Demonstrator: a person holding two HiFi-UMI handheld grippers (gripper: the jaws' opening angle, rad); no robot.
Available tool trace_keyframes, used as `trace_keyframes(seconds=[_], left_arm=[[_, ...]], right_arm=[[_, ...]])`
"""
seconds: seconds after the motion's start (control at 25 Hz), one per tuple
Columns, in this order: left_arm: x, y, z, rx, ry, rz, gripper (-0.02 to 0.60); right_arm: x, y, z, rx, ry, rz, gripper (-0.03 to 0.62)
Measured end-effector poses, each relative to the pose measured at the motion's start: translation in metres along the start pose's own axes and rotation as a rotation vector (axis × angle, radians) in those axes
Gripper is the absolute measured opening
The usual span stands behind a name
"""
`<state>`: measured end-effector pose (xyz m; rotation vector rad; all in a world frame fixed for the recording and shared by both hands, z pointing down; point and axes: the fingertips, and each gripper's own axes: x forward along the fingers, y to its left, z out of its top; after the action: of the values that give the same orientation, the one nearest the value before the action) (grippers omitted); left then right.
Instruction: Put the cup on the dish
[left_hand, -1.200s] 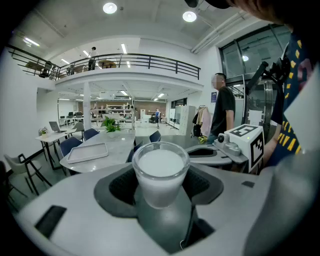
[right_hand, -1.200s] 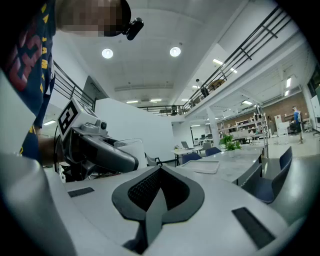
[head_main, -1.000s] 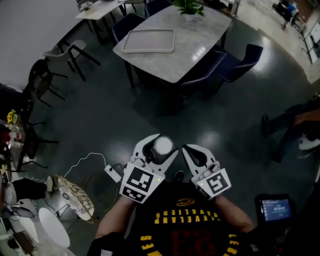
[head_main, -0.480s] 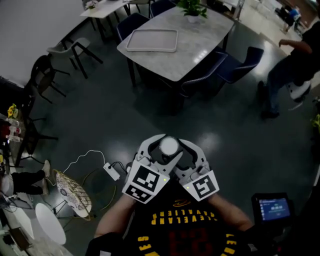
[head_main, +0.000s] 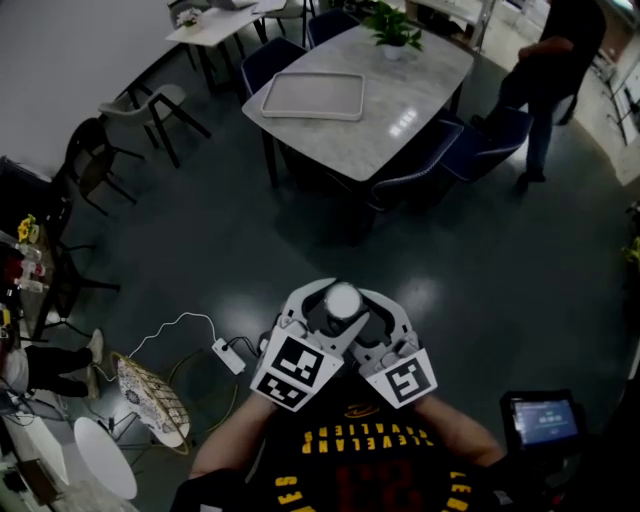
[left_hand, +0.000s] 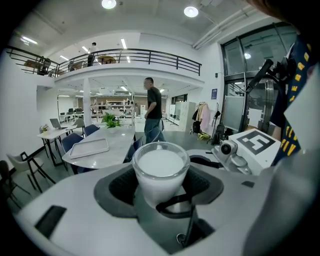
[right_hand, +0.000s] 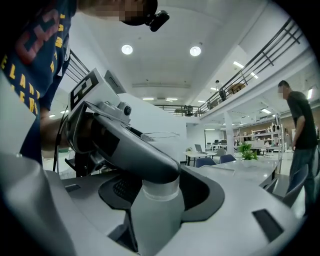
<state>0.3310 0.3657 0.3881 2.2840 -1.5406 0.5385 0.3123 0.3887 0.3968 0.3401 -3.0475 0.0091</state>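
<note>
A small frosted glass cup (head_main: 343, 300) with a white inside is held up in front of the person's chest, over the dark floor. My left gripper (head_main: 332, 304) is shut on it; the left gripper view shows the cup (left_hand: 160, 170) upright between the jaws. My right gripper (head_main: 352, 306) reaches in from the right and its jaws are closing round the same cup. In the right gripper view its pads meet the cup's lower part (right_hand: 155, 210), under the left gripper's jaw. A pale tray (head_main: 313, 96) lies on the marble table (head_main: 400, 110) far ahead.
Dark blue chairs (head_main: 480, 140) ring the marble table, and a potted plant (head_main: 392, 25) stands on it. A person (head_main: 545, 80) walks at the far right. A white cable with an adapter (head_main: 228, 352) and a woven stool (head_main: 150, 400) lie at the lower left.
The right gripper has moved in from beside the left one and now has its jaws round the cup. The view has shifted a little toward the table, and the person at the right has walked farther away.
</note>
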Motion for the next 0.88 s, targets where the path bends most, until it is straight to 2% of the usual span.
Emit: trace_keyframes(seconds=[0.2,0.36,0.64,0.88], left_arm=[[-0.001,0.039,0.014,-0.044,-0.078,0.005,0.264],[-0.004,0.08,0.034,-0.026,-0.142,0.025,0.264],[-0.01,0.153,0.047,0.032,-0.152,0.056,0.264],[-0.03,0.224,0.039,-0.007,-0.166,0.112,0.264]], right_arm=[[0.035,-0.01,0.01,0.004,-0.02,0.017,0.236],[0.074,-0.023,0.028,-0.002,-0.042,0.029,0.236],[0.137,-0.039,0.037,-0.02,-0.002,0.022,0.236],[0.165,-0.057,0.036,0.006,0.06,-0.054,0.236]])
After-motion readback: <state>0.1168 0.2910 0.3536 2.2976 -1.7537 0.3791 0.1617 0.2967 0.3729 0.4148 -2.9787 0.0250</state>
